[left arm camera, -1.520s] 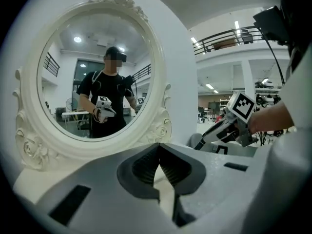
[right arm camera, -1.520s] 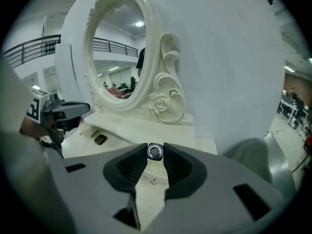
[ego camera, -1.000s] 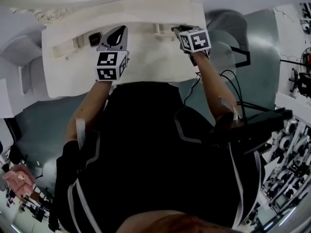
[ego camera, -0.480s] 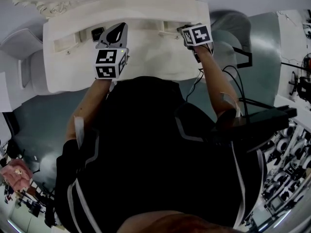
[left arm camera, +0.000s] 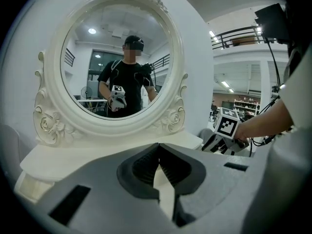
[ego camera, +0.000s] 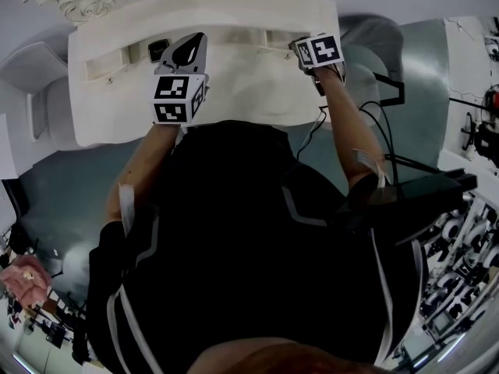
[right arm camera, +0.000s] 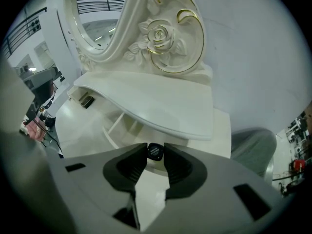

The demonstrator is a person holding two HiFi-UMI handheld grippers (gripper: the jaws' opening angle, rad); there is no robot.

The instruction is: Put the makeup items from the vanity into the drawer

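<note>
The right tongs (right arm camera: 155, 157) are clamped on a small black makeup item (right arm camera: 155, 150), round-edged with a flat top, which sits pinched right at the tips with both pads against its sides. The tongs point steeply down, and the item hangs just under the front edge of the vanity's raised shelf (right arm camera: 161, 106), over a shallow open drawer (right arm camera: 119, 126) with a thin divider. Whether the item touches the drawer cannot be told. The left tongs (left arm camera: 159, 148) are pressed together at the tips with nothing between them, held nearly level and well to the left of the drawer. A second small dark case (right arm camera: 87, 101) lies on the counter (ego camera: 249, 92), far from the right tongs and just beside the tips of the left tongs in the head view. Only the right gripper view shows the held item and the drawer's inside, since in the head view that gripper's marker cube (ego camera: 320, 51) covers them. Only the left gripper view shows the oval mirror (left arm camera: 117, 57), with the person reflected in it, and the right tongs from the side. The head view alone shows both arms reaching over the counter.
</note>
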